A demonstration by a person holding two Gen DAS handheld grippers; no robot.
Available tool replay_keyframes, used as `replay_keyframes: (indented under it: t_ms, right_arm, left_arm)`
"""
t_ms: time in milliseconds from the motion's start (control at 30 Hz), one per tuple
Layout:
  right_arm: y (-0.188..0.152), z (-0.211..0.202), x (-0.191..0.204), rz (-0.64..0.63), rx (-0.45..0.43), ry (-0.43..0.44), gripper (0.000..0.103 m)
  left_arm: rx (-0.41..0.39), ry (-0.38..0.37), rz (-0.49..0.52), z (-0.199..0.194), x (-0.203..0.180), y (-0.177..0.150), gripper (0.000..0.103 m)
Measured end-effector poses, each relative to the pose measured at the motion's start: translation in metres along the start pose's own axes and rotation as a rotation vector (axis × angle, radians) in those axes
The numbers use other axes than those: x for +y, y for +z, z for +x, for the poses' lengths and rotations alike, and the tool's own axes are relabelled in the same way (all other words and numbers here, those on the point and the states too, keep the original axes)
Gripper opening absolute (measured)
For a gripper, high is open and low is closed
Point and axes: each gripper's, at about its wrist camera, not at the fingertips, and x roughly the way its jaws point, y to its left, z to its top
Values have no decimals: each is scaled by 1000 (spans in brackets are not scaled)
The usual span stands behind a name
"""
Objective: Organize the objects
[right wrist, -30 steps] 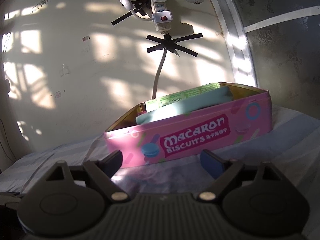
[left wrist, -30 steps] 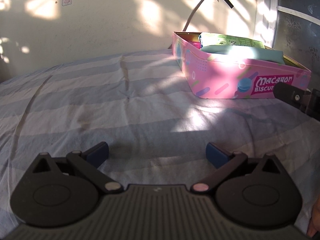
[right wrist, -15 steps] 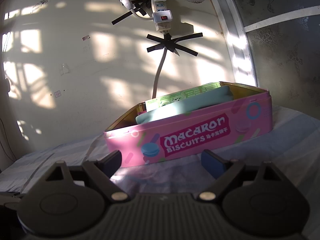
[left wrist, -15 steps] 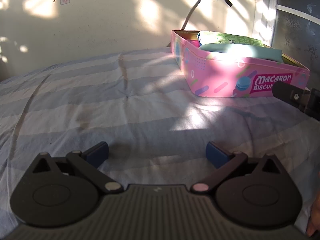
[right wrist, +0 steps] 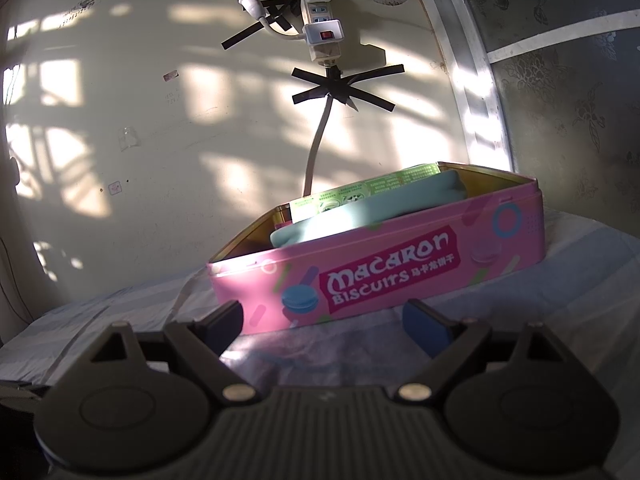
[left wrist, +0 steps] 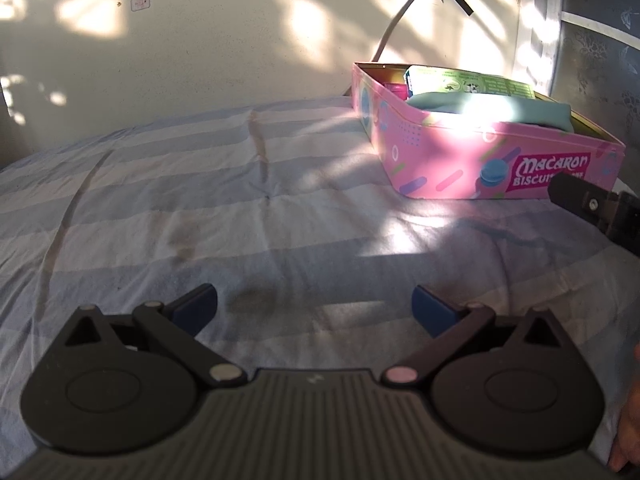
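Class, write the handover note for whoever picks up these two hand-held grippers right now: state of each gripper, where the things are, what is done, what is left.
Left gripper: open, empty, over bare striped bedsheet.
Right gripper: open, empty, facing the long side of the pink biscuit tin, not touching it.
Things: the tin sits on the bed near the wall, lid off. Inside lie a teal pouch and a green packet behind it; something pink shows at the far end.
Done: those items are in the tin.
Left: no loose items show on the sheet; no lid in view. Check beyond the frames before finishing.
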Motion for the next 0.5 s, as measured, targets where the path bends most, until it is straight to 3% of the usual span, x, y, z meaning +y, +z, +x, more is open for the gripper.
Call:
replay_keyframes:
  t_ms: [500]
  right_arm:
    - [-1,-3,0,13,-6,-6,91]
  left_arm:
    - [-18,-8,8,-10,-1,5,103]
